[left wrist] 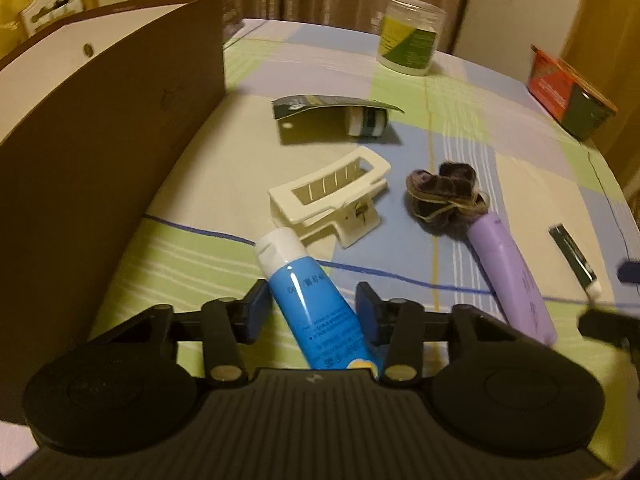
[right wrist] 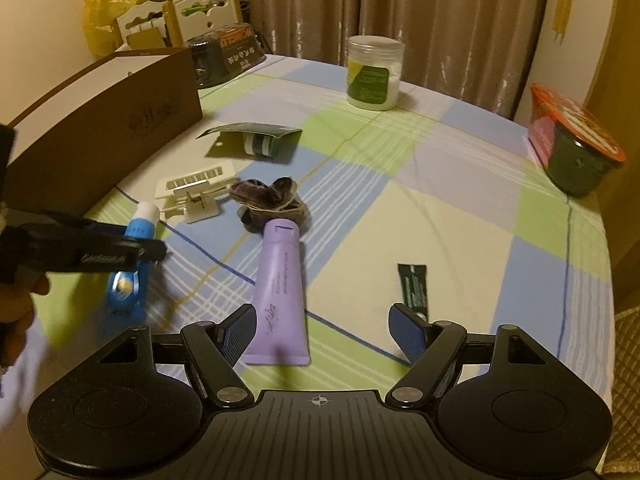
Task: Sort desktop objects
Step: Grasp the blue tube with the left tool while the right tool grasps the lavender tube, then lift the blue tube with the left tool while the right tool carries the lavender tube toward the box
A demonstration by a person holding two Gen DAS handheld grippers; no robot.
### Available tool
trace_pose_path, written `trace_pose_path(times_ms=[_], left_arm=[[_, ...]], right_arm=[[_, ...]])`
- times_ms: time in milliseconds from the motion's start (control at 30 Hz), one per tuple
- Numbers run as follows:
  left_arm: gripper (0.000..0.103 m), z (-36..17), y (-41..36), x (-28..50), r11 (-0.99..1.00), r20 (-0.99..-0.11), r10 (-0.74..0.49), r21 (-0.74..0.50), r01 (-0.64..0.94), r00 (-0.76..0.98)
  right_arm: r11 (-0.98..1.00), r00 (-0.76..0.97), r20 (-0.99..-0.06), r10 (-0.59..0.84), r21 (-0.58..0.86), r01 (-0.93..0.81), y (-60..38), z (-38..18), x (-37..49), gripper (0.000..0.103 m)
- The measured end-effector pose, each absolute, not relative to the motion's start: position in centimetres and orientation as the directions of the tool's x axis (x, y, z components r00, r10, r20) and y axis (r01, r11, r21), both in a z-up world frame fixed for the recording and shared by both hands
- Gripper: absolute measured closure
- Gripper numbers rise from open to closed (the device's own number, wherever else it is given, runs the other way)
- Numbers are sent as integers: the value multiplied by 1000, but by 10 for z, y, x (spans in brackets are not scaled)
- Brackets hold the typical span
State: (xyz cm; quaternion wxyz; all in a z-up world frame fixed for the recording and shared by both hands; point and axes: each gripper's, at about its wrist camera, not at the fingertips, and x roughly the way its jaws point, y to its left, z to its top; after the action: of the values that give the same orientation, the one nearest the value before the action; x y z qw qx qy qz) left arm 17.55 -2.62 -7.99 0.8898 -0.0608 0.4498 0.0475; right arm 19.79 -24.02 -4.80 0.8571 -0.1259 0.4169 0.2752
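Note:
A blue tube [left wrist: 308, 304] with a white cap lies slanted between the fingers of my left gripper [left wrist: 312, 312], which is shut on it; the right wrist view shows that gripper [right wrist: 132, 252] clamped across the blue tube [right wrist: 128, 280], blurred. My right gripper [right wrist: 324, 334] is open low over the cloth, and the flat end of a purple tube [right wrist: 280, 288] rests just inside its left finger. A white hair claw [left wrist: 332, 196], a dark scrunchie [left wrist: 444, 196] and a small dark green tube [right wrist: 414, 288] lie on the checked tablecloth [right wrist: 440, 200].
A brown box [left wrist: 100, 140] stands along the left. Farther back lie a dark green carded bottle [left wrist: 340, 114] and a clear jar [left wrist: 408, 36] with a green label. A red-lidded bowl [right wrist: 576, 148] sits at the right edge, a dark cup [right wrist: 224, 56] behind the box.

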Motion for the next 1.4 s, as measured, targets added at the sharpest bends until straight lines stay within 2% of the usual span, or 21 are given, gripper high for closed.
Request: trace_pose_path(times_ms=[133, 267, 300, 333, 367, 500, 533, 600, 733, 800, 867, 1033, 1400], left_arm=[[74, -75, -21, 159, 994, -817, -15, -73, -77, 577], [75, -72, -20, 137, 999, -824, -29, -50, -21, 567], [75, -72, -20, 132, 999, -823, -25, -38, -11, 567], [75, -72, -21, 127, 1000, -823, -22, -27, 0, 568], [75, -72, -21, 125, 1000, -823, -22, -23, 5, 568], [74, -71, -20, 118, 1000, -825, -24, -16, 19, 565], [67, -72, -20, 116, 1000, -825, -22, -14, 19, 565], [61, -73, -19, 112, 1000, -824, -19, -10, 19, 566], [61, -75, -17, 107, 1000, -827, -18, -7, 21, 562], [61, -75, -16, 106, 1000, -826, -19, -7, 23, 563], [61, -75, -15, 107, 1000, -826, -22, -10, 25, 562], [74, -74, -17, 107, 999, -827, -30, -1, 53, 561], [77, -69, -28, 78, 993, -832, -67, -3, 118, 551]], right_arm=[[806, 485, -788, 378, 23, -591, -231, -56, 205, 26], [794, 465, -794, 391, 36, -606, -217, -66, 215, 26], [791, 461, -796, 393, 37, -610, -213, -69, 218, 31], [788, 455, -799, 392, 37, -615, -209, -72, 221, 48], [785, 446, -805, 391, 39, -618, -205, -75, 224, 52], [786, 437, -814, 382, 38, -617, -195, -84, 232, 52], [787, 436, -815, 381, 38, -616, -193, -86, 233, 52], [789, 436, -817, 377, 38, -613, -191, -88, 234, 52], [802, 445, -813, 375, 44, -596, -191, -89, 232, 53], [808, 455, -812, 367, 35, -588, -191, -88, 230, 70], [814, 455, -814, 362, 38, -579, -192, -87, 229, 70], [819, 441, -823, 357, 49, -571, -197, -84, 217, 70], [837, 428, -828, 362, 87, -540, -218, -73, 174, 70]])
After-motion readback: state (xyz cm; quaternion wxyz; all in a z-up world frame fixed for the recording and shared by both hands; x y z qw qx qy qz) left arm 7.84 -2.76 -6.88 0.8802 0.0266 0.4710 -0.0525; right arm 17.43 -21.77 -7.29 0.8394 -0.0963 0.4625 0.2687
